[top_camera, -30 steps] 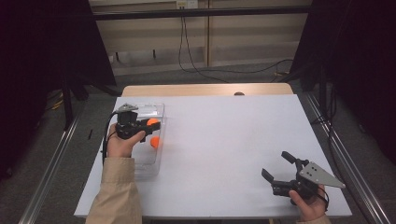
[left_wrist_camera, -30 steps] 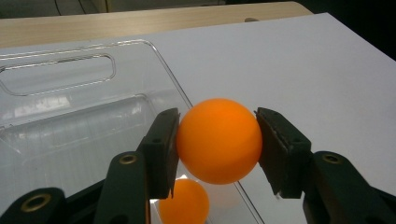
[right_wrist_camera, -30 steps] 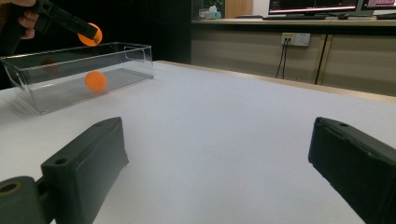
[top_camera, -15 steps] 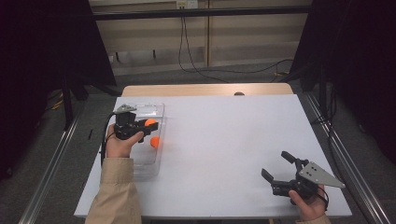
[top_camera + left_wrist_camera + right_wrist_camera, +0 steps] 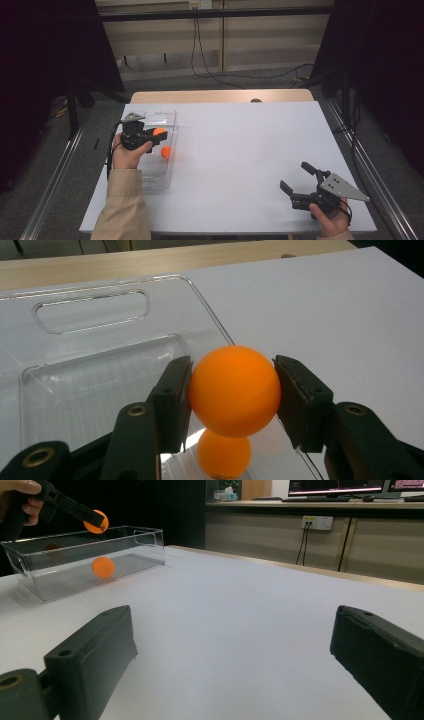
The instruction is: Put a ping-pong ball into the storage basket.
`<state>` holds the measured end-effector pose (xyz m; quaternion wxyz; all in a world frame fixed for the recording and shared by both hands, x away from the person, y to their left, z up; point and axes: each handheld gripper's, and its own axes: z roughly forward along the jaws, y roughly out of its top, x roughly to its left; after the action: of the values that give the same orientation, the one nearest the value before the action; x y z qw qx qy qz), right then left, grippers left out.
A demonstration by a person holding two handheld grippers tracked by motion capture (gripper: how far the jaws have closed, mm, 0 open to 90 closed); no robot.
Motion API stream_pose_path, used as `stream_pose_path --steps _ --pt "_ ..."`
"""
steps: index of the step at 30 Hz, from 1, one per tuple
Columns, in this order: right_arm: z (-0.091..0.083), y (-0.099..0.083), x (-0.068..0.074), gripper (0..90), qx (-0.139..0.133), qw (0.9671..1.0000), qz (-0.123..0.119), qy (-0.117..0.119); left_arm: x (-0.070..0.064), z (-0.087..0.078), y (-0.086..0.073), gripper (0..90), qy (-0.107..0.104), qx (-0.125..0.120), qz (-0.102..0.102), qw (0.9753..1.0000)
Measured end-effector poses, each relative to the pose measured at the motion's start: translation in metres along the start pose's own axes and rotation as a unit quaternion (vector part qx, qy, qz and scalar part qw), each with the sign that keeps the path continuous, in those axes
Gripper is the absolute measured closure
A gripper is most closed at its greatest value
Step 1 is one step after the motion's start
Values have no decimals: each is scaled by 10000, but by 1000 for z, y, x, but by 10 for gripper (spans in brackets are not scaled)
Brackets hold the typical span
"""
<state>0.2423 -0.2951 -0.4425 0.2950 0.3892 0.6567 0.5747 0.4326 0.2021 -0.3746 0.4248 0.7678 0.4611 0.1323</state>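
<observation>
My left gripper point(image 5: 157, 134) is shut on an orange ball point(image 5: 234, 390), with a black pad pressed to each side of it. It holds the ball just above the rim of a clear plastic box point(image 5: 150, 118) at the table's left edge. A second orange ball point(image 5: 165, 152) lies on the box floor, directly under the held one in the left gripper view. In the right gripper view the held ball point(image 5: 95, 521) hangs over the box point(image 5: 55, 582) and the loose ball point(image 5: 103, 567) rests inside. Near the front right corner, my right gripper point(image 5: 295, 175) stands open with nothing between its jaws.
The white table top point(image 5: 240, 145) stretches bare between the box and the right gripper. A wooden strip point(image 5: 220, 96) runs along its far edge. Dark curtains and metal rails flank the table, and cables lie on the floor behind it.
The left gripper with its ball has drifted very slightly to the left over the box. The loose ball and the right gripper have stayed put.
</observation>
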Motion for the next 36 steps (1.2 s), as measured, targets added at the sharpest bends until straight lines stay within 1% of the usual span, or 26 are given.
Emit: stream_pose_path --steps 4,7,12,15,18,25,36 --pt "0 0 0 36 3 10000 0 -1 1 0 0 510 29 21 2 10000" --pt "0 0 0 36 -1 10000 -2 0 1 0 -1 510 59 -5 -33 10000" --pt "0 0 0 36 -3 10000 -6 2 3 -1 -2 509 126 20 1 9999" --pt "0 0 0 36 -4 10000 -1 1 3 0 -3 509 146 2 -30 9999" --pt "0 0 0 36 -11 10000 1 2 4 -1 -3 509 180 20 1 9998" --pt "0 0 0 36 -15 10000 -5 5 6 0 -4 510 267 33 -35 9996" --pt "0 1 0 36 -18 10000 -10 5 8 0 -6 509 351 49 -31 9994"
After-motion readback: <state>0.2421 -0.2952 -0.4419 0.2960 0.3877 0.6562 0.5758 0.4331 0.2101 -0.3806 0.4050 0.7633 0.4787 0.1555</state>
